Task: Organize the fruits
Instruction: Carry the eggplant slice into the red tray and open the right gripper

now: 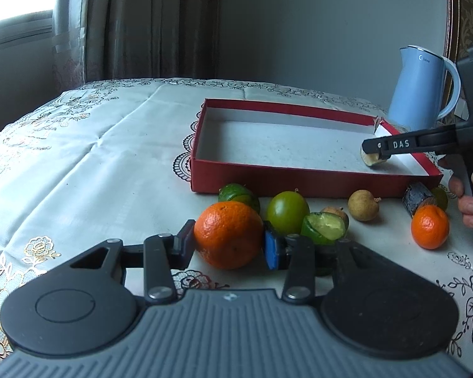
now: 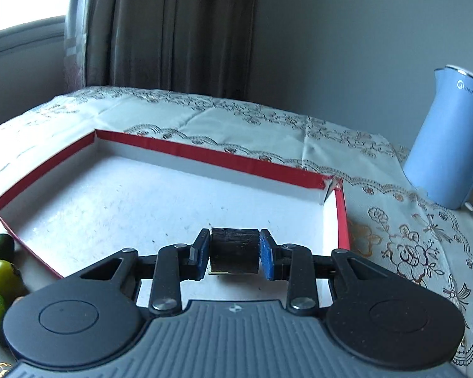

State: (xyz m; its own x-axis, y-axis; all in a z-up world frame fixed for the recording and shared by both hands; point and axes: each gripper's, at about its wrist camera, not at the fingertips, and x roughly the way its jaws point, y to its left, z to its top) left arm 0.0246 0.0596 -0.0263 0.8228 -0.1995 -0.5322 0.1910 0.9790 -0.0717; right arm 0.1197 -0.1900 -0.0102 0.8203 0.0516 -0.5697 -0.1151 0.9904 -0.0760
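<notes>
A large orange (image 1: 228, 234) rests on the tablecloth between the pads of my left gripper (image 1: 229, 245), which is shut on it. Behind it stands a shallow red box (image 1: 268, 179) with a white floor. My right gripper (image 2: 235, 252) is shut on a short dark-skinned chunk (image 2: 234, 250) with a pale cut end. It holds the chunk just above the box floor (image 2: 110, 208), near the right wall. In the left wrist view the right gripper (image 1: 373, 156) reaches into the box from the right, with the chunk (image 1: 372, 158) at its tip.
In front of the box lie a lime (image 1: 238, 193), a green round fruit (image 1: 287, 208), a cut green fruit (image 1: 323, 226), a brown longan (image 1: 362, 204), another dark chunk (image 1: 417, 198) and a small orange (image 1: 430, 226). A blue kettle (image 2: 441, 138) stands behind the box at the right. A person's fingers (image 1: 466, 201) grip the right handle.
</notes>
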